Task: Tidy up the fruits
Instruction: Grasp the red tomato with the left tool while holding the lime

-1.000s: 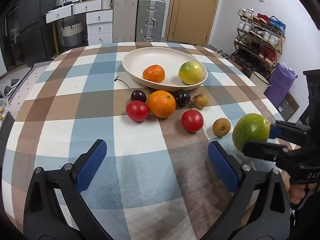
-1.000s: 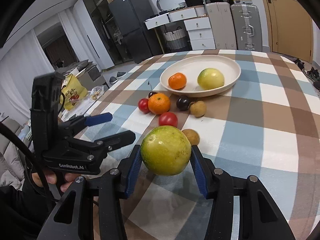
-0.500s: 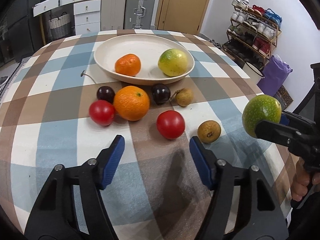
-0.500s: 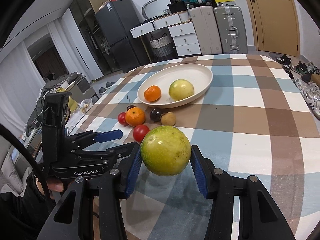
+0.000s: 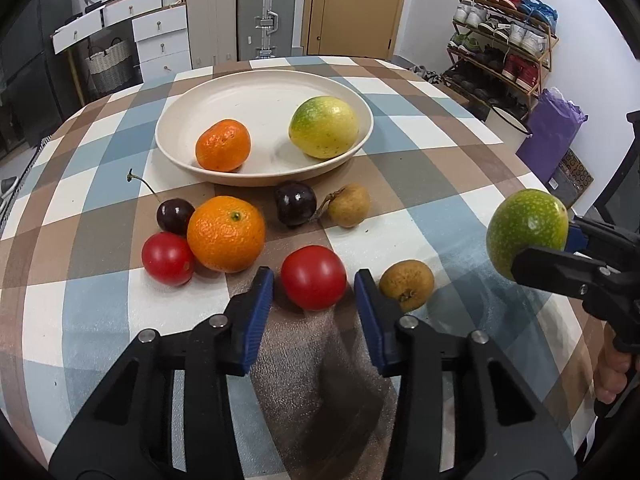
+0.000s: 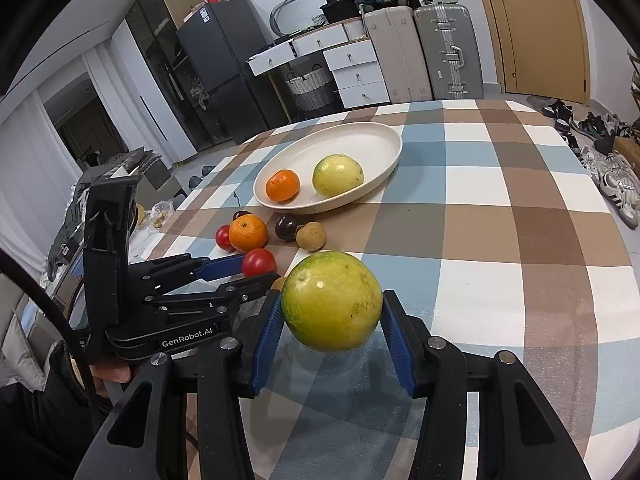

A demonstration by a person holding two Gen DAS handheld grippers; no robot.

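Observation:
A cream bowl (image 5: 188, 120) on the checked table holds a small orange (image 5: 223, 145) and a yellow-green fruit (image 5: 323, 127). My left gripper (image 5: 313, 280) reaches around a red tomato (image 5: 313, 277); its jaws are closing, with slim gaps still showing between the blue pads (image 5: 260, 300) and the tomato. In the right wrist view, the left gripper (image 6: 244, 272) sits low beside that tomato (image 6: 259, 262). My right gripper (image 6: 330, 314) is shut on a round green fruit (image 6: 331, 300), held above the table. From the left wrist view, that green fruit (image 5: 527, 229) hangs at the right.
In front of the bowl lie a big orange (image 5: 226, 233), a second red tomato (image 5: 168, 258), two dark cherries (image 5: 295, 203), and two brown fruits (image 5: 407, 284). A shoe rack (image 5: 504, 40) and a purple bag (image 5: 554, 136) stand past the table's right edge.
My left gripper moved forward over the table to the red tomato and its jaws narrowed from wide to just around it. The right gripper drifted sideways, still holding the green fruit.

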